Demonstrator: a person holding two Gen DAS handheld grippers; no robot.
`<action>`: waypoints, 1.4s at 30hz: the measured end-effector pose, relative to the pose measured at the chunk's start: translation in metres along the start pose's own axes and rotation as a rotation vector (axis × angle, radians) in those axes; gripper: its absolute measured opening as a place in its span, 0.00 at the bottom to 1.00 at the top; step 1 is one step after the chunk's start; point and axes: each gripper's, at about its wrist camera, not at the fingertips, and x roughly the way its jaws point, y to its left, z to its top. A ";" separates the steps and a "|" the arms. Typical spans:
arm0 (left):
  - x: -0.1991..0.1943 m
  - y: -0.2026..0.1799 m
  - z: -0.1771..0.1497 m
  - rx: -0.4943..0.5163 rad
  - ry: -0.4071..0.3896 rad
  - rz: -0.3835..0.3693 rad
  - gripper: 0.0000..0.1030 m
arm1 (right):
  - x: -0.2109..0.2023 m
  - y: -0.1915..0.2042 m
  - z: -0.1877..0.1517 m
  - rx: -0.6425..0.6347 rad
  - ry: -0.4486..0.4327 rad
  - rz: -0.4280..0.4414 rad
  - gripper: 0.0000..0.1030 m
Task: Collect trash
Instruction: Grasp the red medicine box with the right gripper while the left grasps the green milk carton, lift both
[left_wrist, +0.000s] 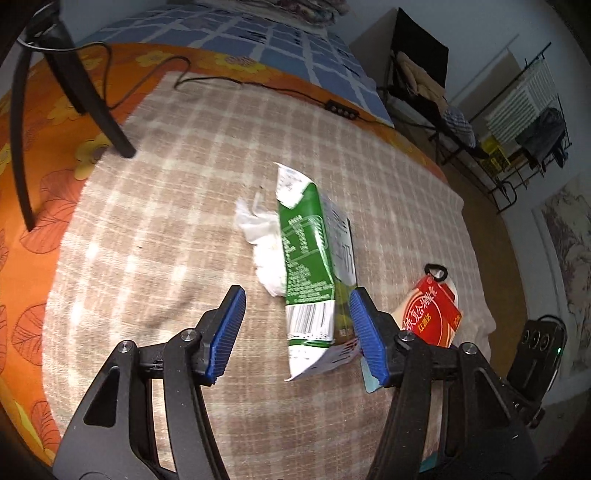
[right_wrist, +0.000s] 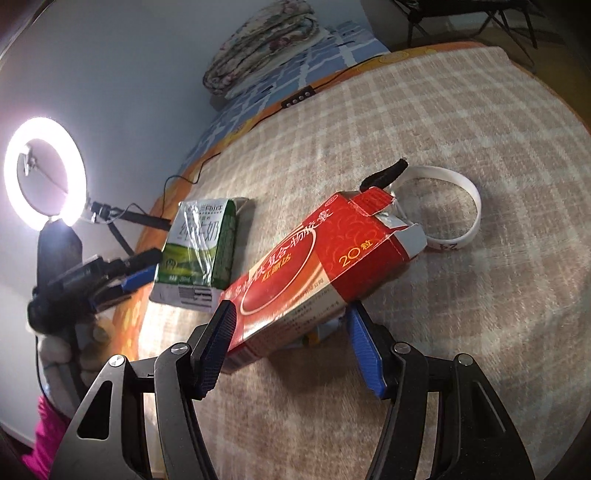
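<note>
I am working left to right across the checked blanket (left_wrist: 166, 221) on the bed: a crumpled tissue (left_wrist: 264, 254) is lying just beside the green milk carton (left_wrist: 306, 266), and my left tool (left_wrist: 297, 334) is hanging released, straddling the carton's near end. My right tool (right_wrist: 290, 345) is spreading wide around the red medicine box (right_wrist: 317, 258), not yet clenching. The white band (right_wrist: 448, 206) is waiting beyond. Nothing looks collected; everything is still lying out.
</note>
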 end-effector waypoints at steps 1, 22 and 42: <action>0.001 -0.002 -0.001 0.004 0.001 0.003 0.59 | 0.001 -0.001 0.002 0.013 -0.003 0.005 0.59; 0.008 -0.021 -0.010 0.091 -0.019 0.067 0.32 | -0.001 -0.008 0.016 0.097 -0.061 0.068 0.22; -0.073 -0.020 -0.036 0.087 -0.150 0.029 0.29 | -0.078 0.031 -0.017 -0.027 -0.088 0.163 0.15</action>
